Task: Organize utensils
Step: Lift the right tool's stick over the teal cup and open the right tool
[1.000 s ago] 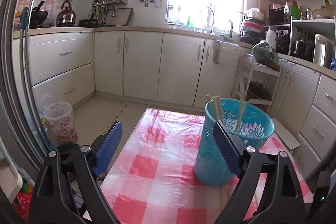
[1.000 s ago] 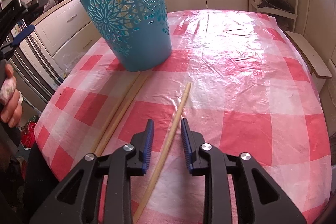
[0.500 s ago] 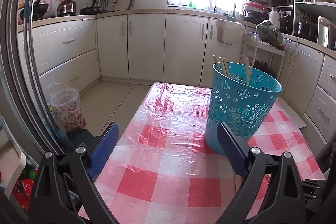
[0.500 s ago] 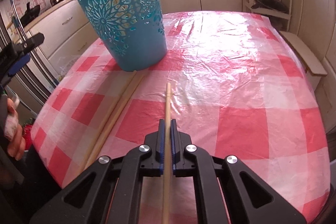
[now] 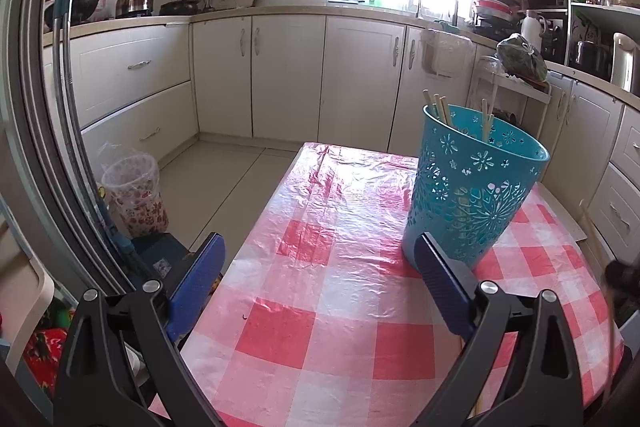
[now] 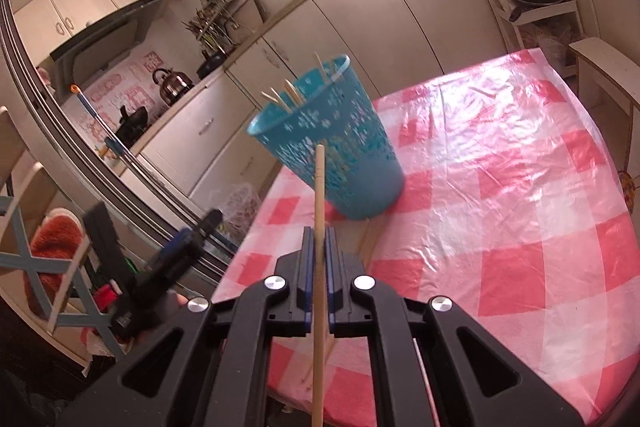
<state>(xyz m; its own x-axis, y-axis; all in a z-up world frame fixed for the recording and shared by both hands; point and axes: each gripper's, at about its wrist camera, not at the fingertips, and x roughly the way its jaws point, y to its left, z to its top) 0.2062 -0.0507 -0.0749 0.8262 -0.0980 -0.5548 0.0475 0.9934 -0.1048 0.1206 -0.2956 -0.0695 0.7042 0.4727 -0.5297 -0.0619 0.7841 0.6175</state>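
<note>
Red-and-white checked plastic cloth (image 5: 320, 267) covers the table, crinkled and shiny under the window light. On it stands the teal perforated plastic basket with flower cut-outs (image 5: 472, 195), upright, near the table's far half in the left wrist view, holding several pale wooden chopsticks (image 5: 438, 109) whose tips stick up above its rim. The left gripper (image 5: 318, 273) hangs over the near edge of the cloth with its blue-padded fingers (image 5: 196, 275) spread wide and nothing between them; the basket sits just beyond its right-hand finger. The right gripper (image 6: 318, 255) is clamped tight on a single long wooden chopstick (image 6: 319, 195), which runs between the pads and points forward toward the basket's side, off the cloth. More loose chopsticks (image 6: 366, 237) lie on the cloth at the basket's foot, partly hidden behind that gripper.
</note>
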